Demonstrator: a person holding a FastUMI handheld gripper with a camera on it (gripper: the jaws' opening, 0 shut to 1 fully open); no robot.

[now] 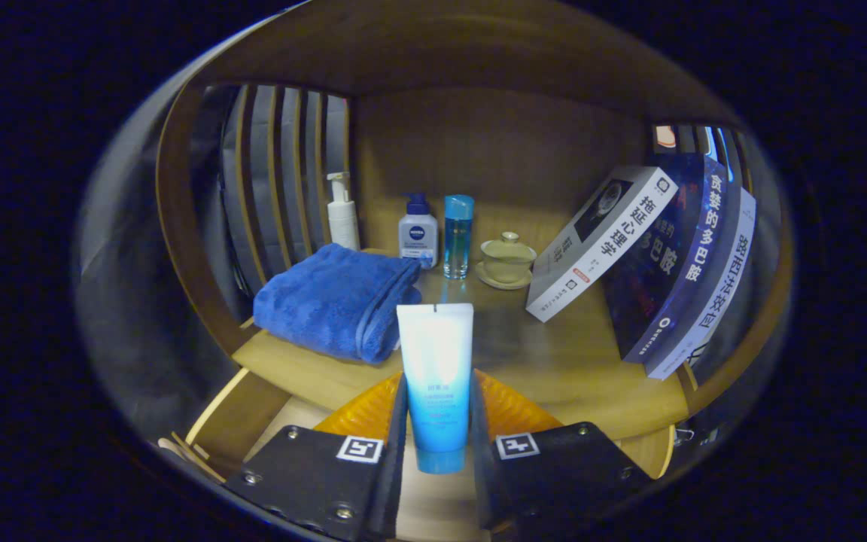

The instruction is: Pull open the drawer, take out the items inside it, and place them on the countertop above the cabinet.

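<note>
Right, gripper (437, 444) is pinching a white-to-blue squeeze tube (435, 380), cap end down, both fingers pressed on its lower sides. Tube stands upright, its crimped top up over the front of the countertop (554, 361).

Everything else relative to the tube: folded blue towel (339, 301) just to its left on the countertop, towel's rolled edge looks nearly touching the tube's upper left side, can't tell if it does. Beyond the tube, at the back wall: pump bottle (343, 214), blue-capped lotion bottle (418, 233), clear blue bottle (458, 237), lidded glass teacup on saucer (507, 262). Right of the tube, well apart: three leaning books (659, 256). Below the tube, the open drawer (238, 414) w/ its front edge showing.

Judgement: tube is out of the drawer, placing on countertop is the step in hand, not yet let go.

Risks:
- Tube is soft and the grip is low, so squeezing harder could deform it or let it pivot.
- Set on its small cap, it's top-heavy and may topple once freed, prob. onto the towel or fwd off the edge back into the drawer.
- Put down too near the front edge, it could roll off.
- Pushing in further risks knocking the clear bottle or teacup.
- Books lean already; a bump could slide them.
</note>
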